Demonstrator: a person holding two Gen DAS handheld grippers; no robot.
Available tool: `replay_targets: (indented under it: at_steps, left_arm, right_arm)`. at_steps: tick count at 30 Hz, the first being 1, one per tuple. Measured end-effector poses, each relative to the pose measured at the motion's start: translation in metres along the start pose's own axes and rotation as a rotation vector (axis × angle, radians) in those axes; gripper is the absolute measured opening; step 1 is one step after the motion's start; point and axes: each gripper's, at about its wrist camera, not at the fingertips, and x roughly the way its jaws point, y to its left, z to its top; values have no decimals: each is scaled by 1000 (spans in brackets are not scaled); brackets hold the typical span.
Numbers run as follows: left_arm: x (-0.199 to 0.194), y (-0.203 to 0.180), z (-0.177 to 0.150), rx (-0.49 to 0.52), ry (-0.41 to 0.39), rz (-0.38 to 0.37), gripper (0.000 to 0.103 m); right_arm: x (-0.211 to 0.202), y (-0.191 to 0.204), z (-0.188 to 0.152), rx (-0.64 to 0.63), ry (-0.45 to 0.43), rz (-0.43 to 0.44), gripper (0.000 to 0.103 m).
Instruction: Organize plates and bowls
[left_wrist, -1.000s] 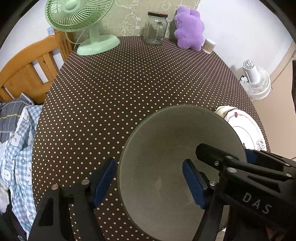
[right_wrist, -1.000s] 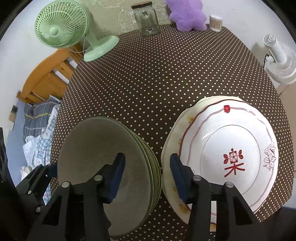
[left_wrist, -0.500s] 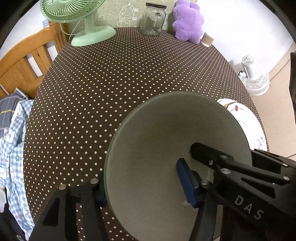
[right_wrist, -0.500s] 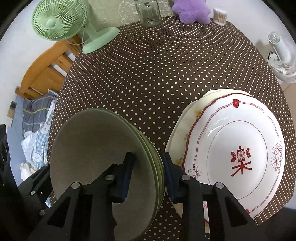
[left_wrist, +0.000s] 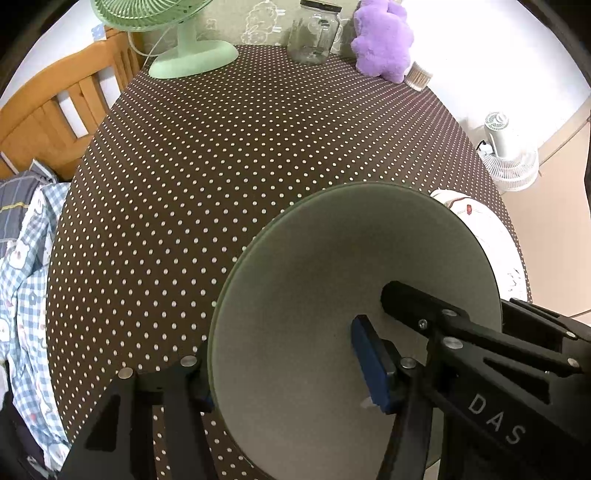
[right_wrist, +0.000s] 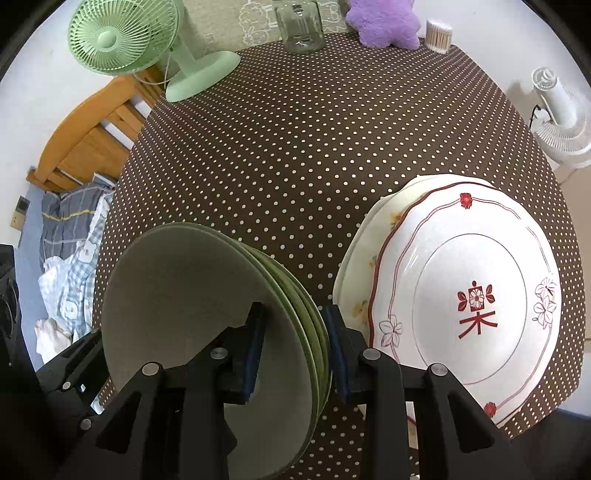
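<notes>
Several nested green bowls (left_wrist: 332, 280) (right_wrist: 177, 295) sit on the dotted brown table (left_wrist: 229, 155) near its front edge. My left gripper (left_wrist: 284, 369) is shut on the stack's left wall: one blue pad (left_wrist: 369, 358) is inside the top bowl and the other finger is outside, mostly hidden by the rim. My right gripper (right_wrist: 295, 350) is shut on the stack's right wall, with the layered rims between its pads. Just right of the bowls lies a white plate with red markings (right_wrist: 461, 295) (left_wrist: 491, 236), stacked on a cream floral plate (right_wrist: 369, 266).
Along the table's far edge stand a green desk fan (right_wrist: 147, 48), a glass jar (left_wrist: 314, 33), a purple plush toy (left_wrist: 384, 40) and a cotton swab tub (right_wrist: 437, 35). A wooden chair (left_wrist: 62, 99) and checked clothes (left_wrist: 22, 258) are to the left. A white floor fan (right_wrist: 557, 110) stands to the right.
Both grippers closed onto the bowl stack's walls, the left on its left side and the right on its right. The bowls now sit nearer both cameras.
</notes>
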Motion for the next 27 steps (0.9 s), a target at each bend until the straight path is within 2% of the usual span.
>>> replay_targets:
  at_steps: [14,21,27]
  left_arm:
    - [-43,12,-31,22,-58,-30,60]
    - [-62,-3,-34,46,-93,-27,60]
    - [-68,-26,-30,26,-114,-17,60]
  right_arm:
    - [-27,15,-20,-12,-56,-22,36]
    - [-49,7,-28,13,-92,-18,36]
    - [-66,-5,-27,-1,-121,-9,36]
